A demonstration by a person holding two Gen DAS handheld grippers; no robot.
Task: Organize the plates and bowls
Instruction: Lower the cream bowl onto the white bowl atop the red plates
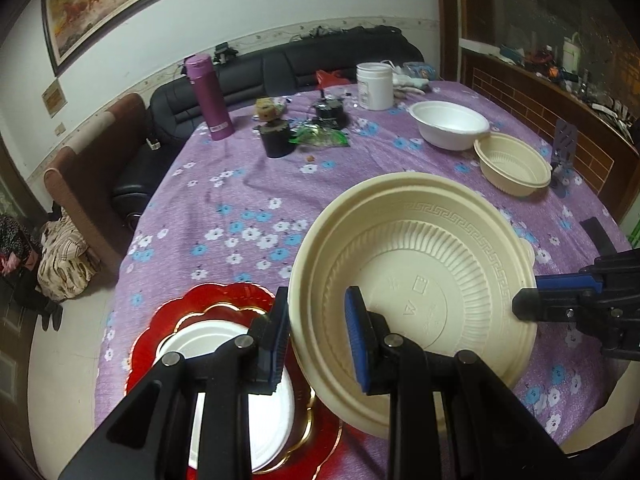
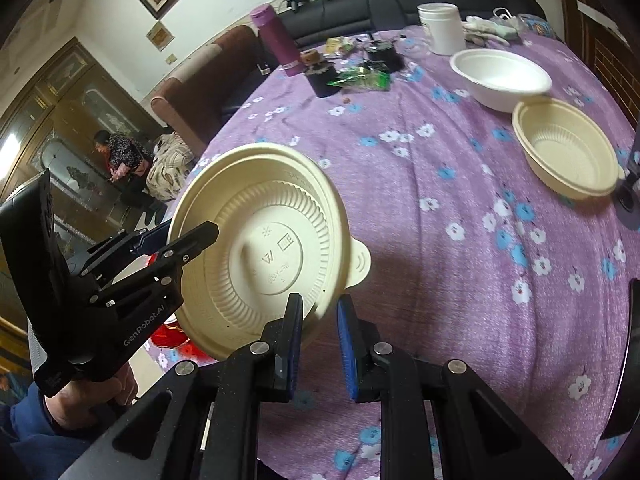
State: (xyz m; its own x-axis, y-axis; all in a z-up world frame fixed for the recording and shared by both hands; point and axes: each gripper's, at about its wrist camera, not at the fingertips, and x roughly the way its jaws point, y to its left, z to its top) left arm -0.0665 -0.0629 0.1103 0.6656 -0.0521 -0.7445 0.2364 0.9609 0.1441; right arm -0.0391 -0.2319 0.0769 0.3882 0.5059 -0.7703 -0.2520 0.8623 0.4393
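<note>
- The left gripper [image 1: 318,336] clamps the rim of a cream plastic bowl [image 1: 412,300], one finger outside and one inside; the bowl is tilted, its underside facing the camera.
- The right gripper [image 1: 528,300] grips the bowl's opposite rim.
- Below, near the table's near edge, a white plate [image 1: 224,340] lies on a red scalloped plate [image 1: 208,300].
- Toward the far right edge of the purple floral tablecloth [image 1: 240,200], a white bowl [image 1: 450,124] and a second cream bowl [image 1: 514,164] sit side by side.
</note>
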